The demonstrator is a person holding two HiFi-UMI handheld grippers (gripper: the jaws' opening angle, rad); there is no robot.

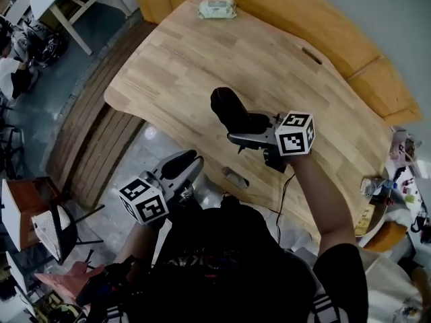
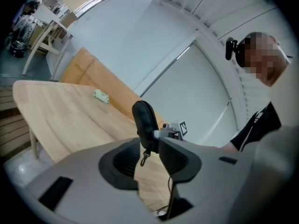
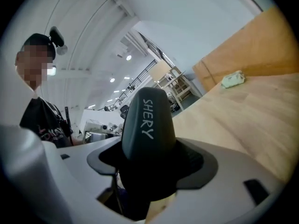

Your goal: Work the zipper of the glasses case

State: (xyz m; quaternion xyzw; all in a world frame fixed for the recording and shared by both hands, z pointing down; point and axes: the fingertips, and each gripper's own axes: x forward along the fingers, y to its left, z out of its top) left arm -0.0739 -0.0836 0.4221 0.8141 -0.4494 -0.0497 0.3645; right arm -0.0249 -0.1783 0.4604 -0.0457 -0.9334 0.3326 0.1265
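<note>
One glasses case (image 3: 148,134), in right hand-held gripper (image 1: 252,133)

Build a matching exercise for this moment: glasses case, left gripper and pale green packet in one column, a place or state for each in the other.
Things:
1. glasses case
2. left gripper
3. pale green packet

Places or states:
A. lying at the far end of the table
B. open, nothing between its jaws
C. clamped in the right gripper, above the table

Pairs: 1-C; 2-B; 3-A
</note>
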